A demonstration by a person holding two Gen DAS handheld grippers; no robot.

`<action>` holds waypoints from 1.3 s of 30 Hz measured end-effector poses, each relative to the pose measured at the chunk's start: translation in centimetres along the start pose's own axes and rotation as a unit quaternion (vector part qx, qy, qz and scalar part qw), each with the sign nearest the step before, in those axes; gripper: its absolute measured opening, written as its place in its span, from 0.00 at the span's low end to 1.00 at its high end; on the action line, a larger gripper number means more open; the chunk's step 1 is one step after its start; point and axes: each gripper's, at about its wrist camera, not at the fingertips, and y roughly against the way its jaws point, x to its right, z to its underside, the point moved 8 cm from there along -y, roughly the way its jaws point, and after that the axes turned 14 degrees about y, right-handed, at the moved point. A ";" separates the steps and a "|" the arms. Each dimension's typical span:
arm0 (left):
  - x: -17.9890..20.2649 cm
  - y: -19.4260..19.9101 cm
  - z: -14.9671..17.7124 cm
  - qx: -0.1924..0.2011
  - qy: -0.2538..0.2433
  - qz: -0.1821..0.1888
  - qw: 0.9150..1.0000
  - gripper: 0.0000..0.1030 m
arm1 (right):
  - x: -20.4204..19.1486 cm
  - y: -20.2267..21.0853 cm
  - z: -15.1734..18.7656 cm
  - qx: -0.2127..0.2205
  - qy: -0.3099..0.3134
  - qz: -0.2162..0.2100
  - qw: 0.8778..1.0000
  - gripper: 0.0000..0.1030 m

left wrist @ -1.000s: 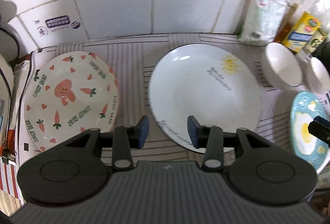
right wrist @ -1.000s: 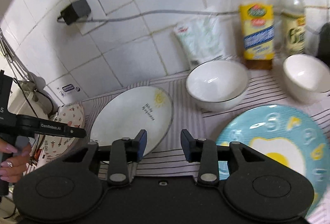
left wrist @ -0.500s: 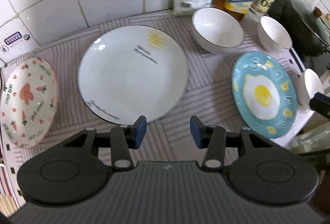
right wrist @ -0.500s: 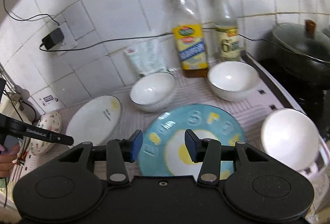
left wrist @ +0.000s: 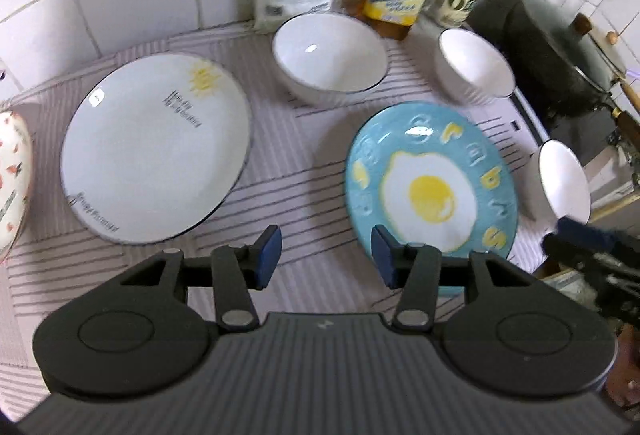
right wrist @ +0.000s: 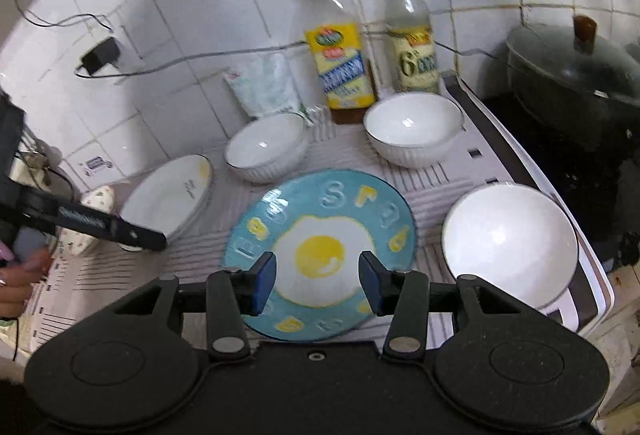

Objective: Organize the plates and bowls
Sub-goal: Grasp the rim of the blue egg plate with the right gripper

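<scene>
Both views swung rightward; egg plate (right wrist: 320, 255) now dead ahead of right gripper (right wrist: 317, 281), nearer than left gripper (left wrist: 326, 255); both released, empty.

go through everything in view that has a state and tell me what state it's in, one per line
Left gripper: jaws open, empty.
Right gripper: jaws open, empty.
Egg plate: flat, unstacked, bare.
Sun plate: flat, unstacked, bare.
Carrot plate: unstacked, mostly out of view.
Three bowls: upright, empty, separate.
Two bottles: upright, capped.
Pot: lid on.
</scene>
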 end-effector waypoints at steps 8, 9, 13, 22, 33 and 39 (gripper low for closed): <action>2.3 -5.1 0.5 -0.029 -0.016 -0.016 0.999 0.54 | 2.9 -2.9 2.1 -0.029 -0.084 0.015 0.996 0.50; 2.3 -5.8 0.8 -0.034 -0.021 -0.021 0.999 0.55 | 3.1 -3.2 2.4 -0.034 -0.092 0.019 0.995 0.50; 1.8 -8.1 1.2 -0.050 -0.027 -0.040 0.998 0.56 | 3.8 -4.6 3.6 -0.044 -0.123 0.020 0.991 0.50; 2.3 -10.5 -0.8 -0.038 -0.035 -0.018 0.999 0.44 | 5.1 -7.3 5.0 0.007 -0.168 0.032 0.985 0.26; 3.5 -11.2 -1.2 -0.071 -0.034 -0.012 0.997 0.31 | 5.6 -8.7 5.6 0.028 -0.189 -0.010 0.981 0.11; 3.2 -11.4 -1.1 -0.065 -0.018 -0.009 0.998 0.33 | 5.6 -8.8 5.5 0.027 -0.181 -0.012 0.983 0.14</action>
